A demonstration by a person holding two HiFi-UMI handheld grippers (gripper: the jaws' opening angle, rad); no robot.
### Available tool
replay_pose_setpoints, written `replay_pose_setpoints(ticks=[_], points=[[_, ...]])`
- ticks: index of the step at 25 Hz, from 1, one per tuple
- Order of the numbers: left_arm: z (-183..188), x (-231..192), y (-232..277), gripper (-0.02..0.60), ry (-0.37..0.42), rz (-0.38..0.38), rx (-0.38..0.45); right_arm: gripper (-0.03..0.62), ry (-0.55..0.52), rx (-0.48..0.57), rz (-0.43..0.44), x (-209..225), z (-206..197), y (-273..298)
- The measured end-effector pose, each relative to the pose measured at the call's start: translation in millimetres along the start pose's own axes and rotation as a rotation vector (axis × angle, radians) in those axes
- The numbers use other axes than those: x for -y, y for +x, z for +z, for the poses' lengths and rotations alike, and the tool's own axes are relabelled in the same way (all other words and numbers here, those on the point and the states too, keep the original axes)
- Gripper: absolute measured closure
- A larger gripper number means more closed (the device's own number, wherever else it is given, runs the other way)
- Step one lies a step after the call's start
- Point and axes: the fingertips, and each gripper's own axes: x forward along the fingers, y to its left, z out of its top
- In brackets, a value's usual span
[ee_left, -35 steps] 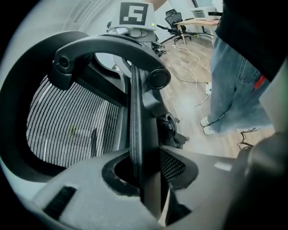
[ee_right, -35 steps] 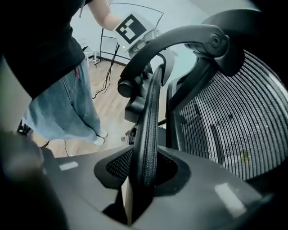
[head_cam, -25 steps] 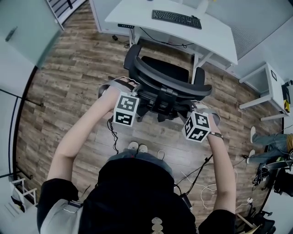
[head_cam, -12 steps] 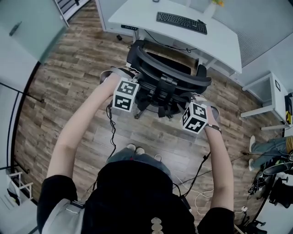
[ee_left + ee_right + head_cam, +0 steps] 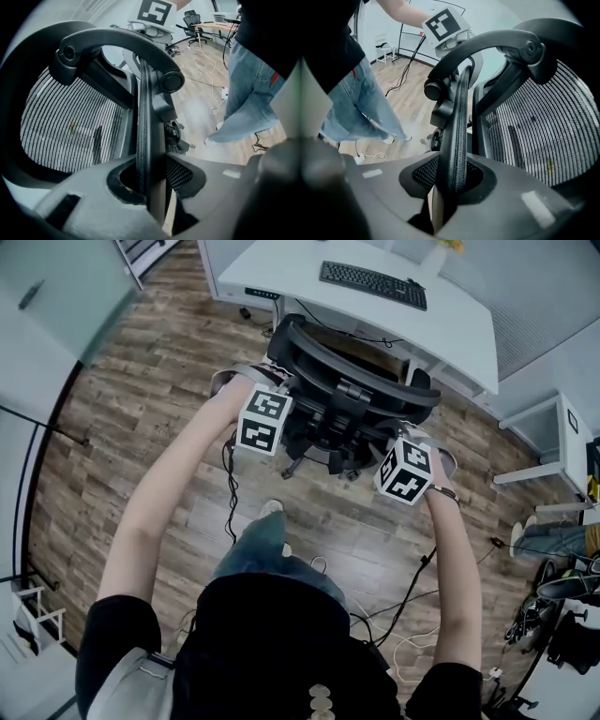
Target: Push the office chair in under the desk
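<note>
A: Change recorded?
B: The office chair (image 5: 361, 399) is found nearer the tabletop (image 5: 459, 329) than a second ago; its seat is judged partly under that tabletop.
A: Jaws?
B: The backrest rim (image 5: 142, 117) is pinched by the left gripper (image 5: 149, 185) and the right gripper (image 5: 449, 185); further pushing is judged needed.

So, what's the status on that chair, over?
Left gripper and right gripper both clamped on chair backrest edge. Seat partly under desk. Nothing visibly blocking.

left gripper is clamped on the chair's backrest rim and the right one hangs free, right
Not quite: the right gripper is also clamped on the backrest rim, as the right gripper view shows. The left gripper does grip it.
</note>
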Motion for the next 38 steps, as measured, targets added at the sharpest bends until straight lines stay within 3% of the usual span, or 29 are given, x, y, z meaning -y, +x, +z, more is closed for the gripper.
replay_pose_setpoints(ticks=[13,27,38], points=[[-6,-48,31,0.466,0.023,0.000,0.015,0.487,0.002,-0.019,-0.043,46,-21,20],[-53,-115,62,0.465,0.034,-0.004,0.021,0.487,0.050,-0.035,-0.001,122,-14,61],[-64,-140,70,0.463,0.034,-0.012,0.031,0.479,0.069,-0.027,0.034,149,-14,70]])
